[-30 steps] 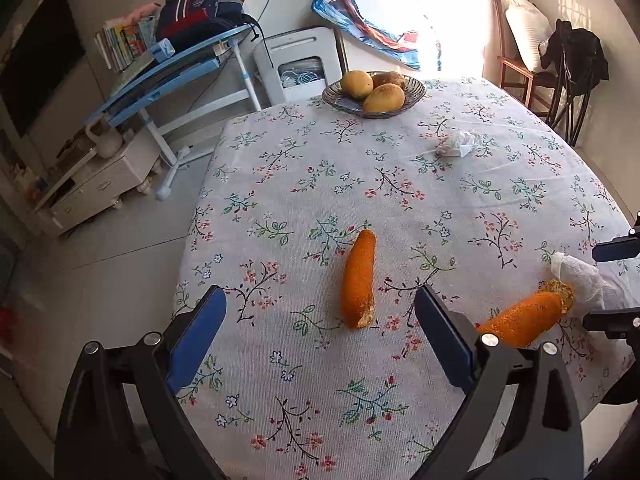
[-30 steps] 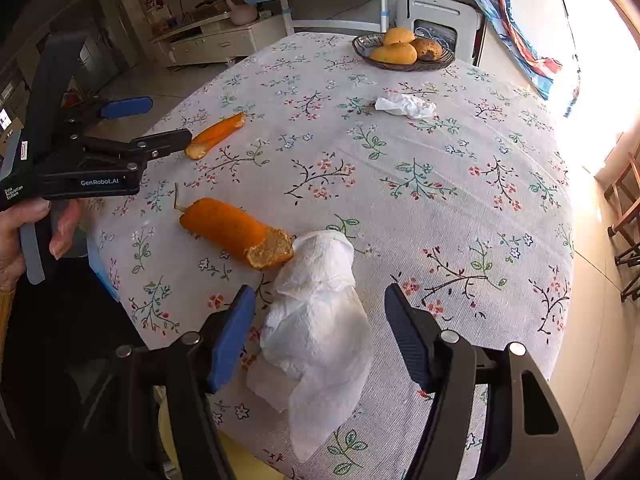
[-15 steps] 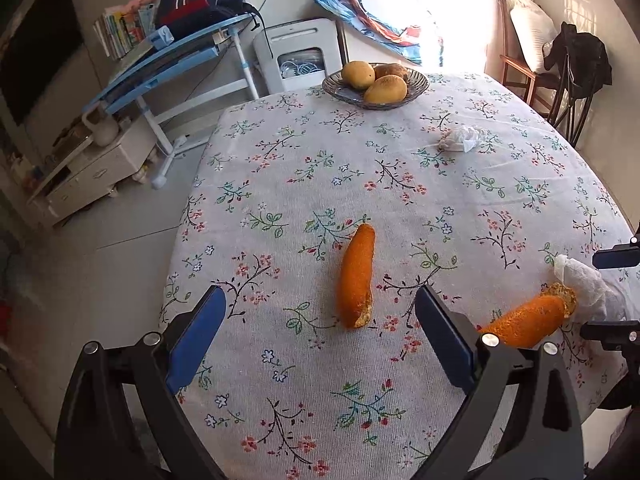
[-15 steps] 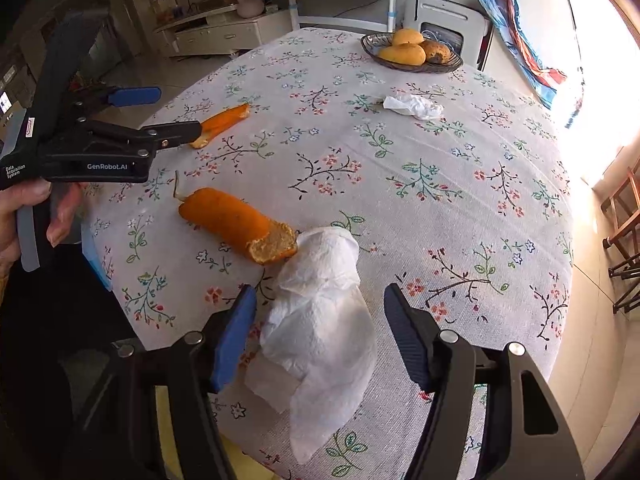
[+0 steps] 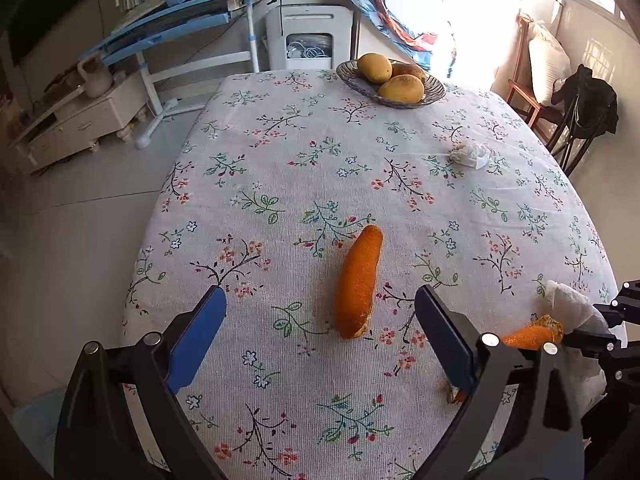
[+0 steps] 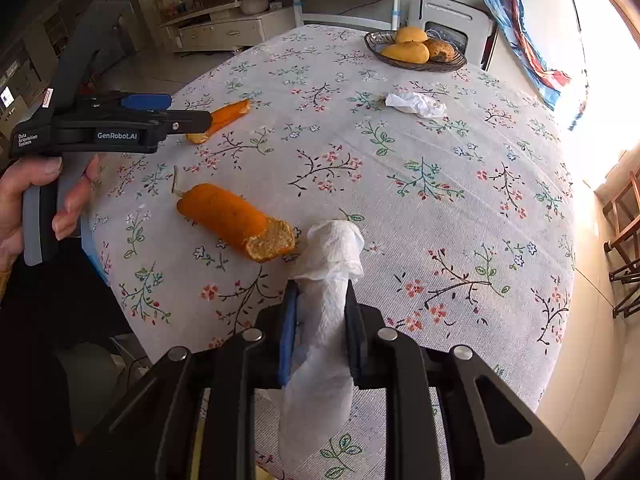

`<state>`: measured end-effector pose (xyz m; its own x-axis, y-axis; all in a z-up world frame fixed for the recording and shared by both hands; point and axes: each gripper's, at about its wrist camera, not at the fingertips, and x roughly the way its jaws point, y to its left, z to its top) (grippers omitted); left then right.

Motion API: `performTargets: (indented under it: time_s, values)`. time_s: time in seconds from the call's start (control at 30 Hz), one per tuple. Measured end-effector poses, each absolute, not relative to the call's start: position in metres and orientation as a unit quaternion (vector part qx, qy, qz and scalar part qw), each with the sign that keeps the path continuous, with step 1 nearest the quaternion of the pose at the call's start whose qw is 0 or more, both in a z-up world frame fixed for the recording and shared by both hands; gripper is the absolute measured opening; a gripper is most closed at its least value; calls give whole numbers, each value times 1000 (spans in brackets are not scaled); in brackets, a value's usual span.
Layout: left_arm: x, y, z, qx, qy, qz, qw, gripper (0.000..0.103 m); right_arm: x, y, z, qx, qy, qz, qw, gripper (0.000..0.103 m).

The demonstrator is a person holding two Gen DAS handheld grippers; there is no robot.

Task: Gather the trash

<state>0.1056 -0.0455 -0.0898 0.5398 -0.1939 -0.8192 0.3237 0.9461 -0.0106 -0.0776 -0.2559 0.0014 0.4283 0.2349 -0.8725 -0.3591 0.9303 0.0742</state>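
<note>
A: Which step is in hand?

B: The pick-up of the white paper towel; the right gripper has just been closing and its pads now pinch the towel at mid-length; the towel lies at the near edge of the table, its far end bunched on the floral cloth, its near end hanging over the rim.

A: And the other tool?

B: The left gripper stands released, jaws wide apart and holding nothing; the smaller orange peel piece lies between them on the cloth, untouched as far as the view shows.

A: What else counts as trash?

B: A larger orange piece with a torn end lies just beside the towel; a crumpled tissue lies well apart, nearer the fruit basket, which holds mangoes and is presumably not trash.

A: What does the next move call for?

B: Probably a lift of the clamped towel clear of the table, without dragging it against the neighbouring orange piece; then carriage to a bin, which neither view shows; the left gripper would need to descend and close across the peel's narrow width; a thin, curved peel may slip.
</note>
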Motion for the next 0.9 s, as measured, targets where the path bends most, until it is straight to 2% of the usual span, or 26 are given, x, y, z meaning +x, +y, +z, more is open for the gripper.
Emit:
performTargets:
  time_s: [0.07,0.17,0.27,0.33,0.37,0.4,0.53,0.9]
  values:
    - [108,-46,-91,67,455,-150,875,90,-78,-257,4,-59,499,174,847,18]
    - [109,-51,-95,81,452,-148,876,77,-77,-262,8,-51,490,167,854,18]
    - [110,-60,-103,101,458,-147,871,56,-73,-269,13,-38,479,154,863,18]
    - [110,-62,-105,99,457,-153,871,37,-71,-275,16,-24,473,149,868,18]
    - [111,-63,-105,97,458,-157,869,31,-70,-278,18,-16,469,148,870,18]
    - [110,-65,-103,98,459,-160,868,18,-69,-280,20,-10,466,147,872,18]
    - [107,-66,-95,85,451,-166,873,17,-66,-283,26,11,452,151,879,18]
    - [70,-42,-34,53,354,-143,923,17,-65,-276,40,56,417,192,887,18]
